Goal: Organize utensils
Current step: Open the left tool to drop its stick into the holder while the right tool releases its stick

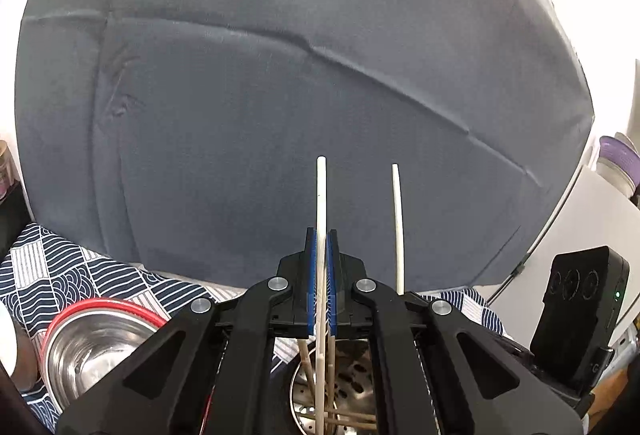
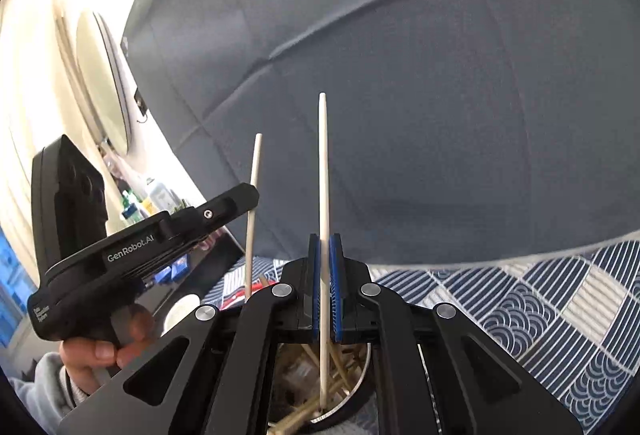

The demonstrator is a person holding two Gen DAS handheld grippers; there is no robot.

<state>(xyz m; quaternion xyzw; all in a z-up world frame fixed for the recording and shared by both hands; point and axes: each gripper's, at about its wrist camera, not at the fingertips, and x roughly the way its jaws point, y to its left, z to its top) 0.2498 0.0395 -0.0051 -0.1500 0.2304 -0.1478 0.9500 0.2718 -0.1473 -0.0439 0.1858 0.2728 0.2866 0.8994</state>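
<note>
My left gripper [image 1: 321, 233] is shut on a white chopstick [image 1: 321, 195] that stands upright, its lower end down in a perforated metal holder [image 1: 358, 375] among wooden chopsticks [image 1: 306, 363]. My right gripper [image 2: 325, 237] is shut on a second white chopstick [image 2: 323, 175], also upright, with its lower end inside the same holder [image 2: 366, 367]. Each view shows the other stick beside it: the right one [image 1: 398, 227] and the left one [image 2: 256, 175], pinched by the left gripper [image 2: 244, 197].
A red-rimmed steel bowl [image 1: 92, 343] sits left of the holder on a blue-and-white patterned cloth [image 1: 60, 275]. A grey-blue fabric [image 1: 280, 75] fills the background. A person's hand [image 2: 100, 351] grips the left tool. The right tool's black body [image 1: 580, 315] stands close by.
</note>
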